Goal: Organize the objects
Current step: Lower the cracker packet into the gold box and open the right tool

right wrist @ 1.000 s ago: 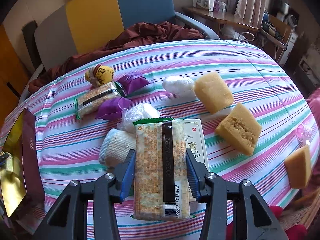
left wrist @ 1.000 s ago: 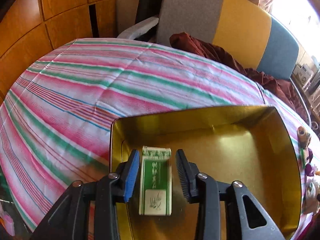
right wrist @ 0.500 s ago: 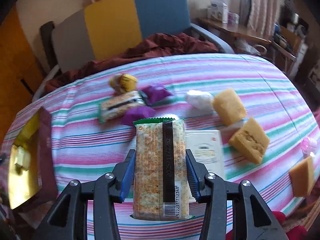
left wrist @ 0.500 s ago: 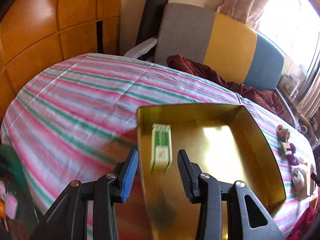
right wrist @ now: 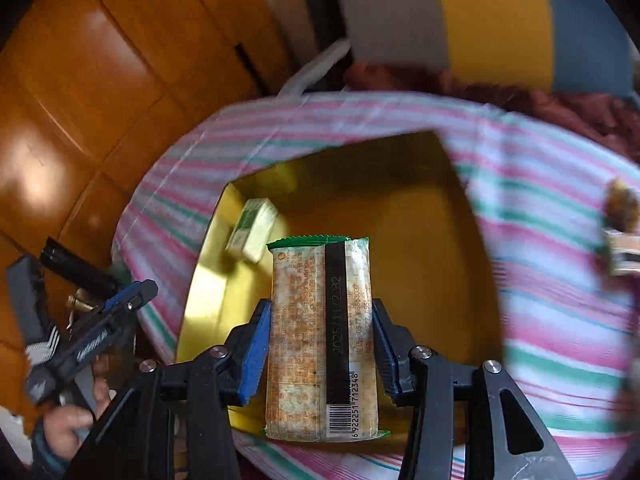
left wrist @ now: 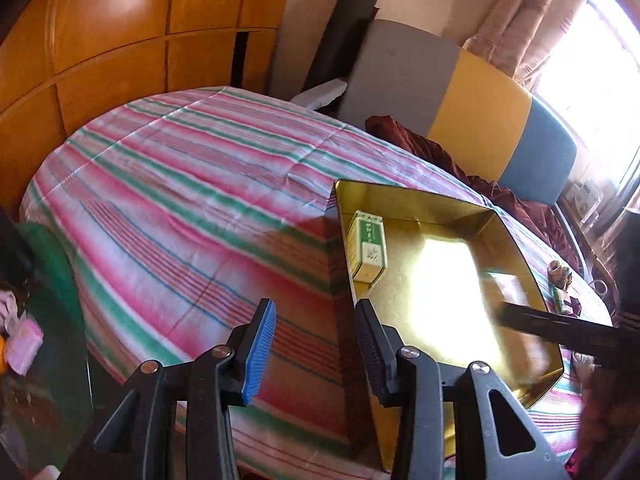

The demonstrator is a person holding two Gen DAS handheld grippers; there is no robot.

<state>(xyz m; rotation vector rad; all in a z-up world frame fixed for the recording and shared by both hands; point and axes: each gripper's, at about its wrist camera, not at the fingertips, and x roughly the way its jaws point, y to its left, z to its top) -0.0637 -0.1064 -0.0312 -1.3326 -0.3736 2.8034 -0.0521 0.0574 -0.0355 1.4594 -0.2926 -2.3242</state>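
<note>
Left wrist view: left gripper (left wrist: 315, 346) empty, fingers spread apart, hanging above the near edge of the table (left wrist: 192, 184), just beside the left wall of the gold box (left wrist: 516, 248). Small green-and-white carton (left wrist: 367, 246) lies inside the box against the far-left corner. Box floor otherwise bare, strong glare in the middle. A dark blurred bar crosses the box's right rim, probably the other tool, can't tell for sure. A few small items sit on the table past the box's right edge, too small to name.

Right wrist view: right gripper (right wrist: 320, 344) clenched on a cracker pack (right wrist: 322, 336), pads pressing both long sides, barcode end toward the camera. Pack hangs over the box interior, near the front wall; looks not yet on the floor, though contact is hard to judge. Carton sits to its upper left, apart from the pack. Left gripper visible at the left, outside the box.

Step in hand, as I judge it: placing the pack. To do it well: lower until it rests flat, keep it parallel to the side wall, clear of the carton, then release and lift straight up so the wrapper doesn't drag.
</note>
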